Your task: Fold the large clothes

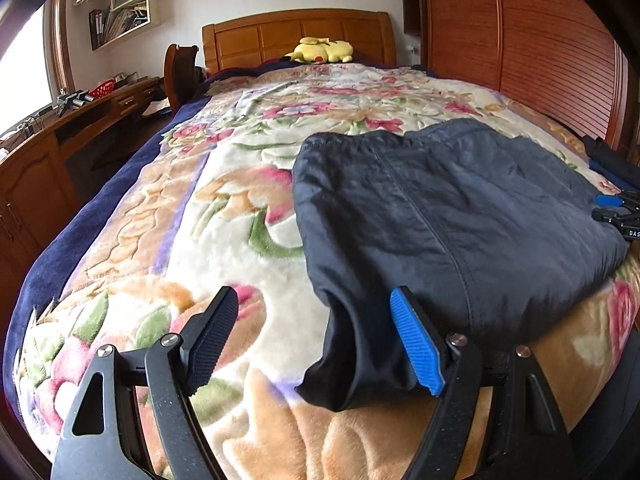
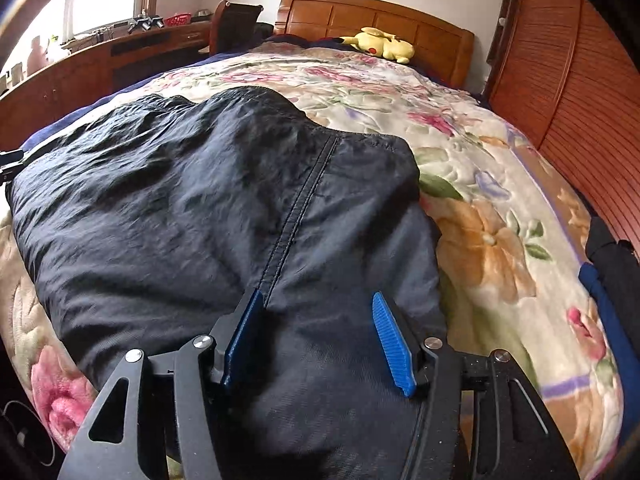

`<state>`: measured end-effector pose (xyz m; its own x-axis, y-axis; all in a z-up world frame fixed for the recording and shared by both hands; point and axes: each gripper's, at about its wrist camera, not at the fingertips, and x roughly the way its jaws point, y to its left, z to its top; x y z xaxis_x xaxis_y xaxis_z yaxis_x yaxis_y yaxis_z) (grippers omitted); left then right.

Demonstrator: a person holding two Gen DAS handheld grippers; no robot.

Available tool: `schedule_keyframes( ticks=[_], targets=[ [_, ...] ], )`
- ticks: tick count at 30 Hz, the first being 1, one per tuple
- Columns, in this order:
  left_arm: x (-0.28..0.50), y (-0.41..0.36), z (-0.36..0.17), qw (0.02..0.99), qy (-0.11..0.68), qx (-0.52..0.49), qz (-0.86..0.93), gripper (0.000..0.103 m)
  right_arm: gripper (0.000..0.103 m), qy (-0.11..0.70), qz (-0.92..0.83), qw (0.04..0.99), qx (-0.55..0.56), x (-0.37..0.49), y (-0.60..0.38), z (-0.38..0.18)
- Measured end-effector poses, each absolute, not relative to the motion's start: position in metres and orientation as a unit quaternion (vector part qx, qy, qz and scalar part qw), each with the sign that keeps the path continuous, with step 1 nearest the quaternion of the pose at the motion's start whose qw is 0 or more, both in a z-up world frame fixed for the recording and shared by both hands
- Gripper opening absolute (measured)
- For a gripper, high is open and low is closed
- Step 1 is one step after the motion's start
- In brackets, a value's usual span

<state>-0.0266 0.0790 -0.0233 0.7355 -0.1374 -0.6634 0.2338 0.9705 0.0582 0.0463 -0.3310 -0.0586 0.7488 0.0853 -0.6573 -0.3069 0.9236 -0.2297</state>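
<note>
Wooden furniture is seen around one bed (image 1: 120, 208), which is covered by one floral blanket (image 1: 224, 208) with a dark blue border. One wooden headboard (image 1: 296, 36) is seen at the far end, and one yellow plush toy (image 1: 322, 51) is laid in front of it. One slatted wooden wardrobe (image 1: 540, 48) is seen along the right side, and one long wooden table (image 1: 44, 160) under the window on the left; one red basket (image 1: 102, 90) is seen on it.

One dark garment (image 1: 440, 216) is spread flat on the blanket on the near part of the bed, a stitched seam being visible down its middle. A second pile of dark and blue cloth (image 2: 608, 280) is seen at the right edge of the bed, apart from the garment.

Two grippers are counted. The left gripper (image 1: 320, 344) is held spread wide over the garment's near left corner; a hanging fold of the fabric is seen between its two fingers, against the blue pad (image 1: 418, 344), while the black pad (image 1: 210, 340) is kept clear of it over the blanket. The right gripper (image 2: 320, 340) is held parted over the garment's near edge, beside the seam; fabric is seen between its two blue pads, but no pinch is shown.
</note>
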Motion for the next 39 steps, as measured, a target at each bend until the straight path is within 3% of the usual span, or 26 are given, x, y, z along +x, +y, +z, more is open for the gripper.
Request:
schedule_keyframes(
  ticks=[19, 21, 26, 33, 39],
  targets=[
    [-0.039, 0.097, -0.032, 0.922, 0.367, 0.025, -0.124, 0.079, 0.059, 0.312, 0.129, 0.931, -0.139, 0.007, -0.294, -0.051],
    [-0.040, 0.097, -0.032, 0.921, 0.367, 0.021, -0.127, 0.076, 0.059, 0.306, 0.142, 0.933, -0.127, 0.006, -0.291, -0.047],
    [-0.042, 0.095, -0.034, 0.919, 0.368, 0.011, -0.143, 0.057, 0.059, 0.303, 0.187, 0.927, -0.114, 0.007, -0.269, -0.047],
    [-0.041, 0.099, -0.036, 0.917, 0.373, -0.012, -0.144, 0.056, 0.059, 0.324, 0.214, 0.913, -0.126, 0.013, -0.248, -0.070],
    [-0.041, 0.097, -0.039, 0.916, 0.376, -0.005, -0.142, 0.056, 0.059, 0.304, 0.229, 0.918, -0.107, 0.009, -0.249, -0.056]
  ],
)
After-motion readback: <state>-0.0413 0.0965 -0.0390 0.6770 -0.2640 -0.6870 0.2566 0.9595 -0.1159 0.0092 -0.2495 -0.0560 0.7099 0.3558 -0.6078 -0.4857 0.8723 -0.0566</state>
